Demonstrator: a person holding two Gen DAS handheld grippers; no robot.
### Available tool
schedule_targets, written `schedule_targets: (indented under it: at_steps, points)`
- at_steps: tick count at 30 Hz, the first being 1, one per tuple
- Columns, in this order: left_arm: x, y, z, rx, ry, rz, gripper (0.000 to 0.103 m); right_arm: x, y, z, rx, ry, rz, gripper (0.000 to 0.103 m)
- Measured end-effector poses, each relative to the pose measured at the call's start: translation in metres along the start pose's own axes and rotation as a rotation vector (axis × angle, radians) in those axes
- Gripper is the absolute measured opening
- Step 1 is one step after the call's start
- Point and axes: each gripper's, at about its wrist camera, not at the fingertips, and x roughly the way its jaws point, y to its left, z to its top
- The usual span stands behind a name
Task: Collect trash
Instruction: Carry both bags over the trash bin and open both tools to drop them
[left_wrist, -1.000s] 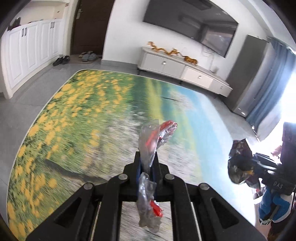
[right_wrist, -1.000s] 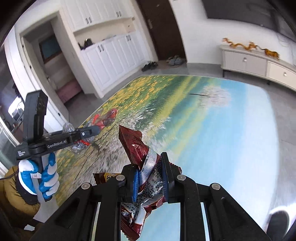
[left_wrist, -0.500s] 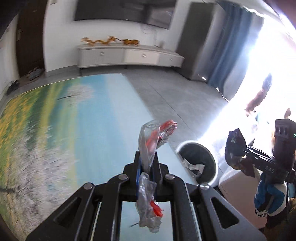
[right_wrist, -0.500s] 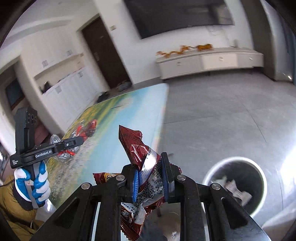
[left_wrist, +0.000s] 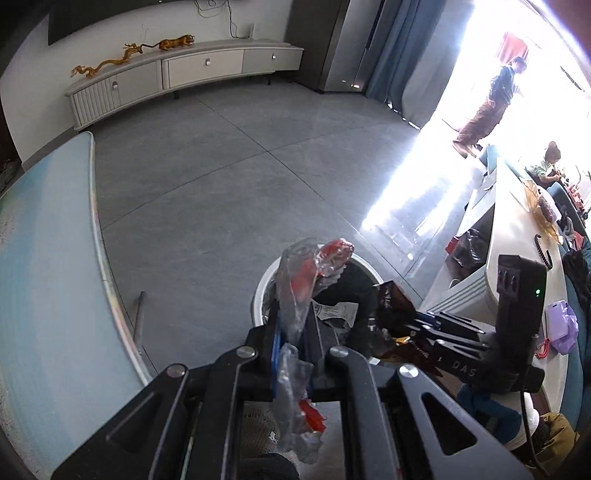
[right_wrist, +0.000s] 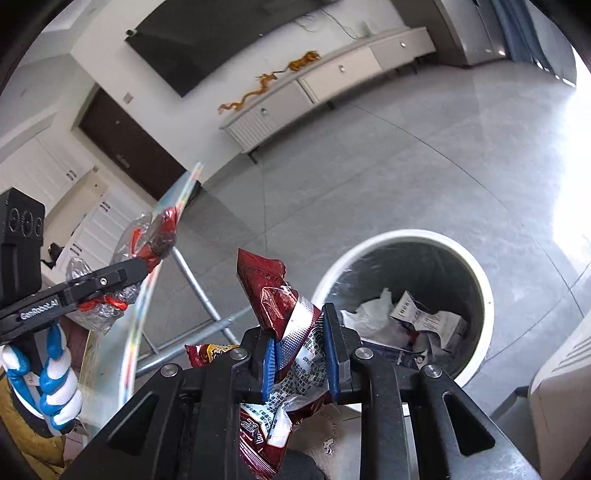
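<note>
At six o'clock in the right wrist view, the right gripper (right_wrist: 299, 354) is clamped on a crumpled dark red foil snack wrapper (right_wrist: 275, 295) with a silver band and printed back, held out beside the open bin so it can fall in once released. At nine o'clock, the left gripper (right_wrist: 142, 264) pinches a clear crinkled plastic wrapper (right_wrist: 147, 236) with red print, likely for the same drop. Farther out at three o'clock, the white-rimmed trash bin (right_wrist: 476, 266) already holds crumpled paper (right_wrist: 424, 317).
</note>
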Motion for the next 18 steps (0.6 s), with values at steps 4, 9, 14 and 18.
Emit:
schedule_targets:
  at_steps: [4, 9, 14, 18]
  points:
    - [0.037, -0.008, 0.011, -0.008, 0.049, -0.012, 0.009, 0.016, -0.026, -0.001, 0.04, 0.025, -0.02, 0.025]
    - [0.074, -0.008, 0.017, -0.037, 0.107, -0.031, 0.009, 0.039, -0.048, 0.0, 0.092, 0.049, -0.041, 0.027]
    - [0.11, -0.005, 0.02, -0.06, 0.158, -0.028, 0.01, 0.064, -0.07, 0.001, 0.12, 0.08, -0.07, 0.029]
    - [0.127, -0.003, 0.021, -0.092, 0.188, -0.048, 0.012, 0.075, -0.075, 0.003, 0.128, 0.09, -0.097, 0.039]
